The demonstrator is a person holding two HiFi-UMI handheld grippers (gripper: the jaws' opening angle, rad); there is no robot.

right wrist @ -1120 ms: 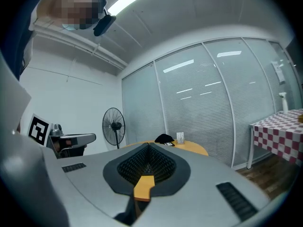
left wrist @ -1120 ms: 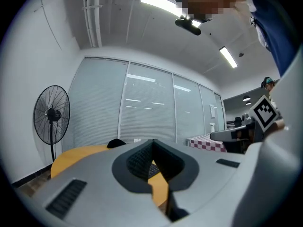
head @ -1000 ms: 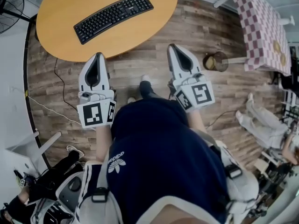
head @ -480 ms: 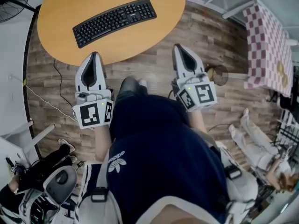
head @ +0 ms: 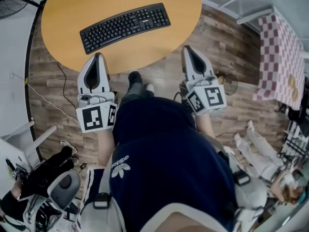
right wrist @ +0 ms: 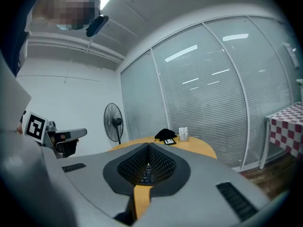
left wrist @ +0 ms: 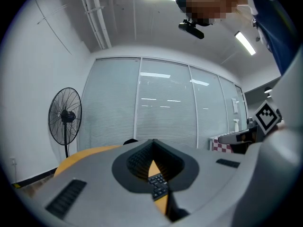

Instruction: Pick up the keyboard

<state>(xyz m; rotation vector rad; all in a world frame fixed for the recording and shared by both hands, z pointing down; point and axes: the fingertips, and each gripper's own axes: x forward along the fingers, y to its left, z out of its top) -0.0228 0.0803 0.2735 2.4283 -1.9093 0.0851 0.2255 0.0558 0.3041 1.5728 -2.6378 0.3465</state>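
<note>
A black keyboard [head: 125, 27] lies slanted on the round wooden table [head: 63, 8]. My left gripper [head: 98, 57] is shut and empty, its tip at the table's near edge just short of the keyboard's left end. My right gripper [head: 188, 49] is also shut and empty, over the floor beside the table's right edge. In the left gripper view a strip of the keyboard [left wrist: 158, 187] shows through the hollow behind the closed tips of the left gripper [left wrist: 152, 142]. The right gripper view shows the right gripper [right wrist: 149, 146] with the tabletop [right wrist: 201, 147] beyond it.
A checkered table [head: 285, 57] stands at the right, with a round stool [head: 228, 82] near my right gripper. A standing fan [left wrist: 65, 117] is left of the table. A black item [right wrist: 165, 135] and a small card [right wrist: 183, 133] sit on the far tabletop. A cable [head: 50, 105] crosses the floor.
Both grippers moved forward toward the table, still shut. The keyboard and table edge now sit closer to the tips, and the left tip has reached the table's edge.
</note>
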